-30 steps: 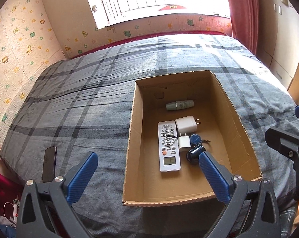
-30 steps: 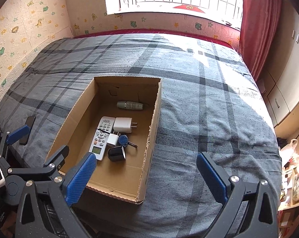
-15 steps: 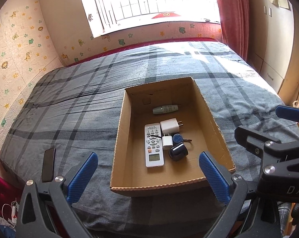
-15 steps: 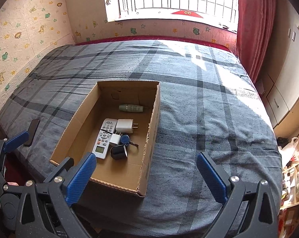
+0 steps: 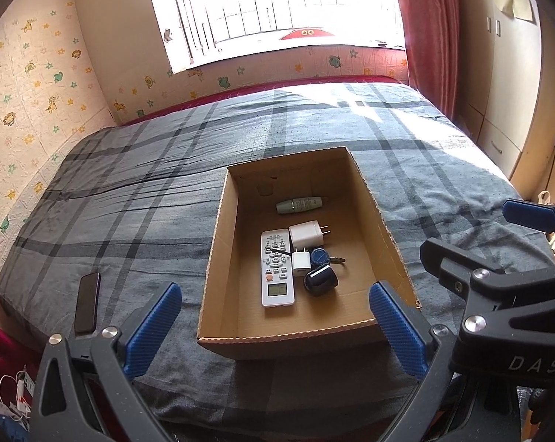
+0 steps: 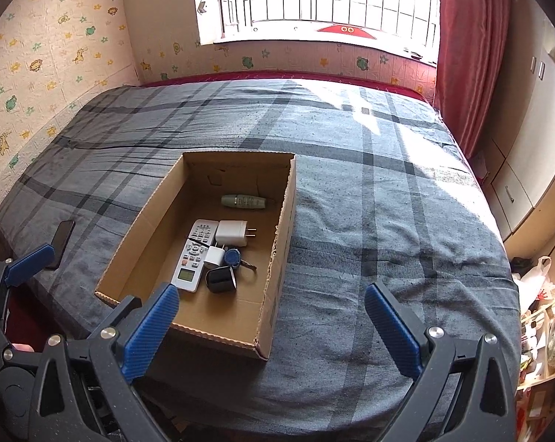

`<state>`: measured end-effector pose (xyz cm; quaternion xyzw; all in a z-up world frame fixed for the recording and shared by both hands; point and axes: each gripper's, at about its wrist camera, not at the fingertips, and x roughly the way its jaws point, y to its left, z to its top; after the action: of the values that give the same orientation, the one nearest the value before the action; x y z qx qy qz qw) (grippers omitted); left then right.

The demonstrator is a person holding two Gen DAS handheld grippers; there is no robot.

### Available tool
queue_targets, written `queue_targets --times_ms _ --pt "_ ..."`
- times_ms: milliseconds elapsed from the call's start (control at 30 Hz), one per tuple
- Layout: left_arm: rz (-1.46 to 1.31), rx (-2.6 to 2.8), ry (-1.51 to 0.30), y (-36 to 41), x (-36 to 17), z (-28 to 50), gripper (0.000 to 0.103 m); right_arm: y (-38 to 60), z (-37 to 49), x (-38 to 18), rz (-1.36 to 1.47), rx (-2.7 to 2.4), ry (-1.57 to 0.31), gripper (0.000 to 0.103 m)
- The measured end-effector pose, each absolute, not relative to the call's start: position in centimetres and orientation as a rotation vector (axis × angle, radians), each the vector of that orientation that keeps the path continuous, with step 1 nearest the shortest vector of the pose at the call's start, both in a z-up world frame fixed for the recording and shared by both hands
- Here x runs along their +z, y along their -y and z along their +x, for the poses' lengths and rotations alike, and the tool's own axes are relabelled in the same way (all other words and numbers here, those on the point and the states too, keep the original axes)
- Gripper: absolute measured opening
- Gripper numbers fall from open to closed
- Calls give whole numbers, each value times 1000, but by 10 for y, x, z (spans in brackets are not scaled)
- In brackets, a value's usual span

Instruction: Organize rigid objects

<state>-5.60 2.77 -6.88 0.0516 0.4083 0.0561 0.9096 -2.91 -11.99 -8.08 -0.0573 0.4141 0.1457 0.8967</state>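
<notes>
One remote (image 5: 276,268), two chargers (image 5: 306,234), one tube (image 5: 299,205) are seen inside the box (image 5: 384,235); both grippers' fingers (image 5: 395,329) are spread, empty.

White remote (image 5: 276,269), chargers (image 5: 305,233), keys (image 5: 320,256) clustered inside open cardboard box (image 5: 218,221)

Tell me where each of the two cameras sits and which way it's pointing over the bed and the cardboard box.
Left wrist: on the left gripper, near the bed's foot, facing the window over the cardboard box; own open blue fingers show, right gripper at right.
Right wrist: on the right gripper, right of the box, same heading; own open fingers show, left gripper at left.
Shared: box, remote, phone, bed.
</notes>
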Motion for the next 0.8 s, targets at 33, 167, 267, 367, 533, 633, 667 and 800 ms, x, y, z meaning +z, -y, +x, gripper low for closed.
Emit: queue_targets --times_ms 33,167,267,367,533,633,667,800 --pt "108 117 -839 -27 -68 -57 103 120 -30 -81 -118 302 -858 103" --pt "104 116 -839 -27 -68 -58 103 120 -31 -80 -119 301 -854 103" --pt "107 117 -840 -27 -68 -58 103 120 -31 -79 -119 301 -854 103" --pt "107 117 -841 -26 -68 -59 103 120 -32 -79 -122 298 -853 103" --pt "110 121 -836 -26 -68 -60 103 121 -34 -79 -120 301 -850 103" --pt "115 122 -836 -25 -68 -60 103 122 -34 -79 -119 300 -853 103" --pt "116 121 -834 -25 -68 -60 103 122 -34 -79 -119 298 -852 103" --pt "115 120 -833 -24 -67 -61 103 122 -35 -78 -119 297 -848 103"
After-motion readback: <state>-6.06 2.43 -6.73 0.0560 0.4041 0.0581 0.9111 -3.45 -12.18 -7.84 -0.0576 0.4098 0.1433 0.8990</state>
